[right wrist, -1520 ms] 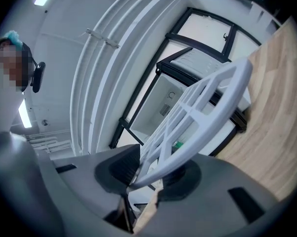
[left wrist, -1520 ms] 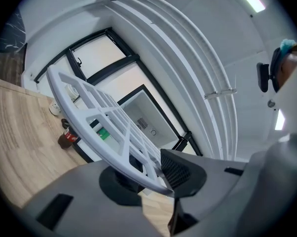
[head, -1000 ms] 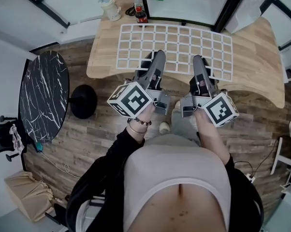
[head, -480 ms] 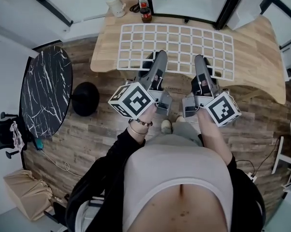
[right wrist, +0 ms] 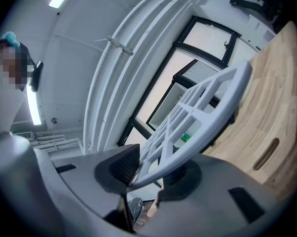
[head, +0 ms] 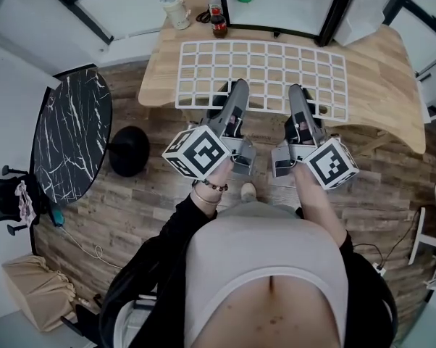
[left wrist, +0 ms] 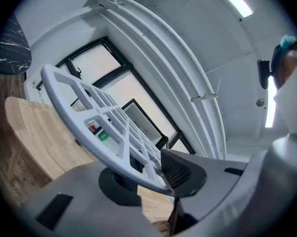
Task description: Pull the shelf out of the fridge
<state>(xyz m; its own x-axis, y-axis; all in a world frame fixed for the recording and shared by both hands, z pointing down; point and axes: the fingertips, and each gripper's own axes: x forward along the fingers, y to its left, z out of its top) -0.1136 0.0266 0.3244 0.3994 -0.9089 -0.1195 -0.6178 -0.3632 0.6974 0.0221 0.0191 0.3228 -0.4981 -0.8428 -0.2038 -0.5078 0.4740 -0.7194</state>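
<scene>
Over the bench, where does the shelf lie from the 2 claws?

Straight ahead of both. The left claw and the right claw are each clamped on its near long rim. The white grid stretches away from them toward the fridge.

Which way does its long axis run?

Side to side, across both claws and parallel to the fridge front. Its far edge appears clear of the opening, with a cola bottle just beyond the far-left corner.

Is it resting on the wood?

The gripper views show bench beneath the grid with a gap, so I judge it is being carried.

Which hand is nearer?

Neither. They grip either side of the middle, so any further pull should come straight back toward the body, with both hands moving evenly.
</scene>
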